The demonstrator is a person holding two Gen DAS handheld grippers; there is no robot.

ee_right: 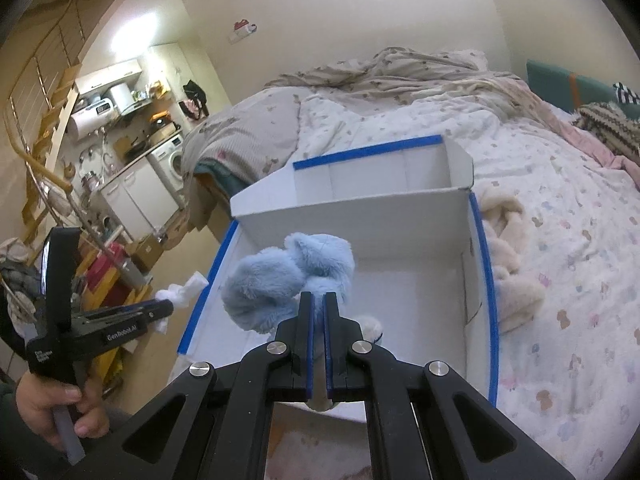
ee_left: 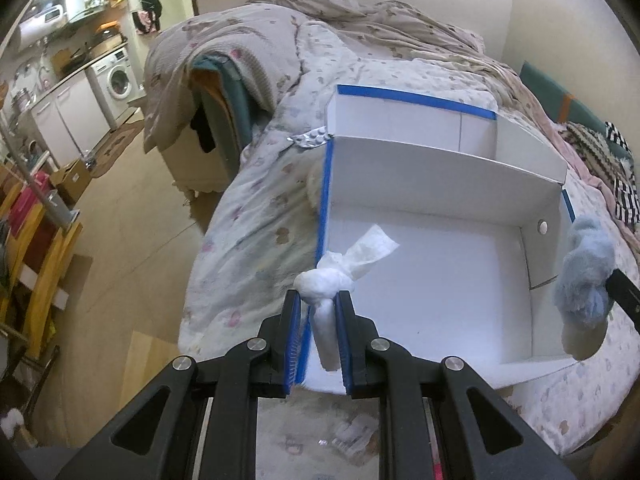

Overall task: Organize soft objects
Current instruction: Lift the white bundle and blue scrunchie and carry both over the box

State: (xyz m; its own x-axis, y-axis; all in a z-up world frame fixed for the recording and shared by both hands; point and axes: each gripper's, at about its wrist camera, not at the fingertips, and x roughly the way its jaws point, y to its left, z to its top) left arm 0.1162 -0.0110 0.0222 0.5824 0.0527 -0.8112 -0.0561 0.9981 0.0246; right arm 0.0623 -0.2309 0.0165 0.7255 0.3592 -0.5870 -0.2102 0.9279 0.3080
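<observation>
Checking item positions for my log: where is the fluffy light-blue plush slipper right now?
The fluffy light-blue plush slipper is clamped in the right gripper, held above the near compartment of the white blue-edged cardboard box on the bed; the left wrist view shows it at the box's right side.

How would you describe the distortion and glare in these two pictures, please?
Left wrist view: strong fisheye bending, the white box has bowed edges and the corners are dark. Right wrist view: same curving, with a ceiling light blown out into glare at upper left.
</observation>
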